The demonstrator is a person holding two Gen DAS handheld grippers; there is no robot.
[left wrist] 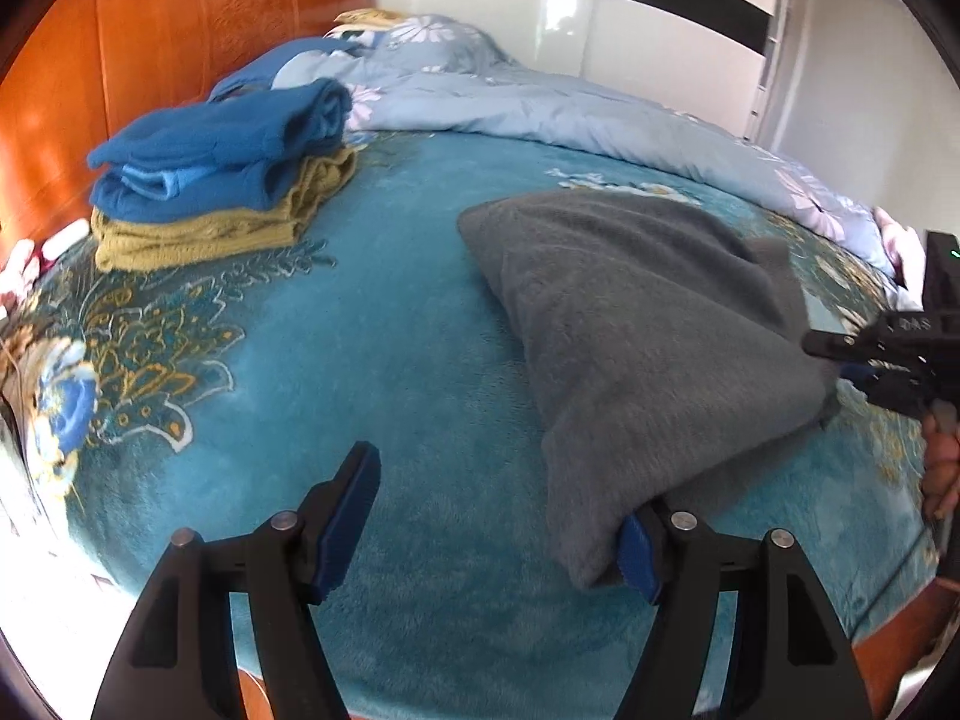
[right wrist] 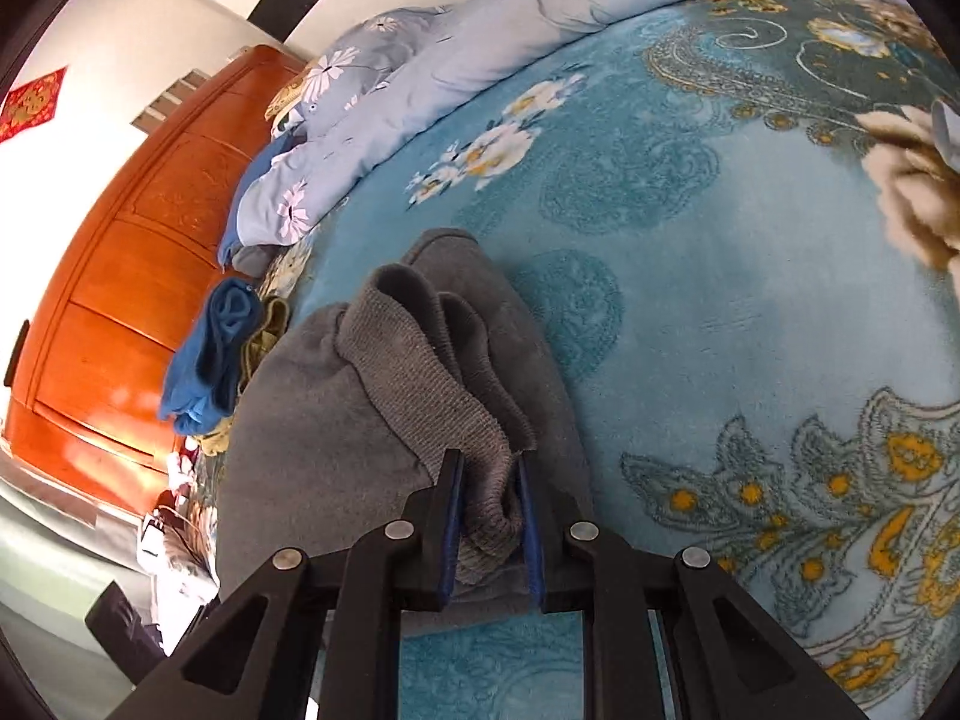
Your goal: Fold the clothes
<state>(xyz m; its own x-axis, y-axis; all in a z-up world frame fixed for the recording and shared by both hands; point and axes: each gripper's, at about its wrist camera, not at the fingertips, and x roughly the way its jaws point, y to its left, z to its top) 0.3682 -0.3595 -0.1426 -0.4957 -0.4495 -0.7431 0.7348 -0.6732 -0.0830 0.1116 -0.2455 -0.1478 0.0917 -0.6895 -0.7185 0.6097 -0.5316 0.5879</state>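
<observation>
Grey garment [left wrist: 648, 324] looks soft, thick, fleecy: light, floppy, no stiffness, so prob. sags wherever it's unsupported. Not slippery; pile should give the pads decent bite. Nothing fragile. Best hold, judging by the layers: corners or hems, pinching all layers together, since a mid-panel grab would just bunch it. The ribbed cuff/hem band [right wrist: 432, 384] is denser and a firmer spot to take.

Where it is: on the bed [left wrist: 360, 312], on a teal floral blanket, partly folded into a rough wedge, well apart from the folded stack at the headboard end, blue fleece [left wrist: 222, 150] atop an olive knit [left wrist: 216, 228].

Right tongs [right wrist: 489, 516]: narrow, clamped on the ribbed band at the garment's near edge, fabric bunched between the pads. Left tongs [left wrist: 498, 528]: wide, holding nothing; right-hand pad touches or sits under the garment's lower corner, other pad over bare blanket.

Look: mid-grey, matte, fuzzy outer face; ribbed section has a visible knit grain, folded over on itself in soft ridges. No print, buttons or zip visible from here.
</observation>
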